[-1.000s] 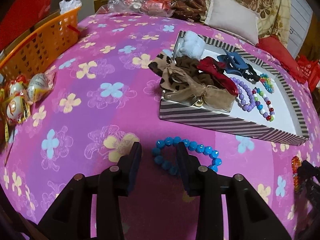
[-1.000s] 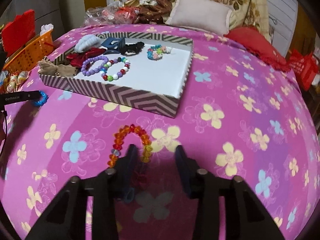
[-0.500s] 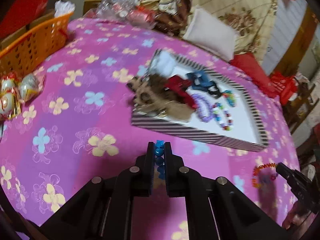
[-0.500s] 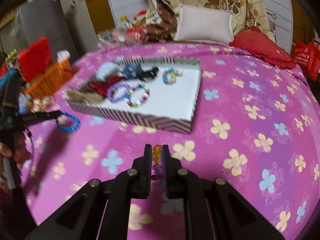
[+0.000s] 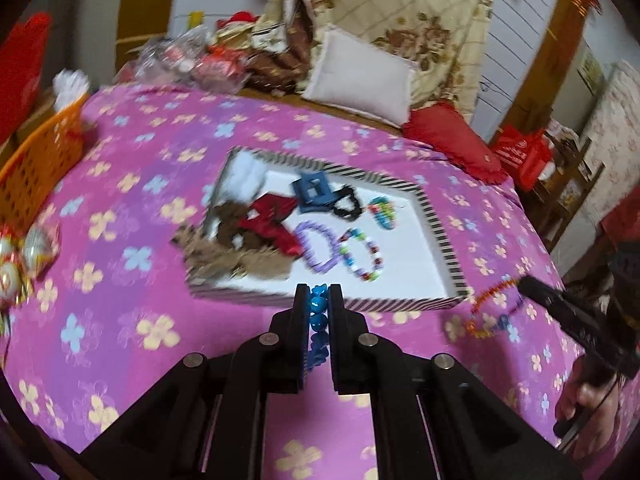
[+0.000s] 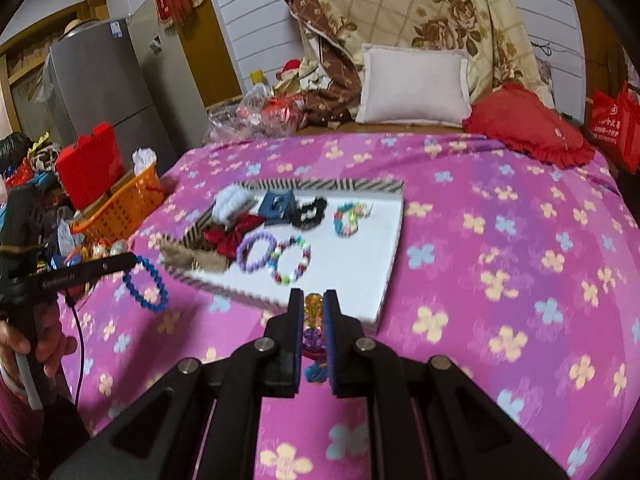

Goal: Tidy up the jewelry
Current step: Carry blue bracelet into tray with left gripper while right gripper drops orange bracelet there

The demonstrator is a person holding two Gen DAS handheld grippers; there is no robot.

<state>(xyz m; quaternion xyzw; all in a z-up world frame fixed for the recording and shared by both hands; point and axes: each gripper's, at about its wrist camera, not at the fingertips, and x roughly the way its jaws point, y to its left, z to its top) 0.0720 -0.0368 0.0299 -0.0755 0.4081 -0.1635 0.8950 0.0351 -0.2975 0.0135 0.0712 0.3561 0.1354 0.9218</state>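
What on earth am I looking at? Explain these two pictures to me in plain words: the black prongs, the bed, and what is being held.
There is no robot here. A person holds a hand tool with two black fingers in each hand, and each tool carries a wide-angle camera looking along its fingers.

One picture is from the left tool. Its left gripper is shut on a blue bead bracelet. The other is from the right tool, whose right gripper is shut on an orange bead bracelet. Each view also catches the other tool off to one side, its bracelet dangling above the bedspread.

Below lies a pink flowered bedspread. On it sits a striped tray that already holds a purple bracelet, a multicoloured bracelet, a blue hair clip and fabric hair ties. An orange basket stands at the bed's edge.
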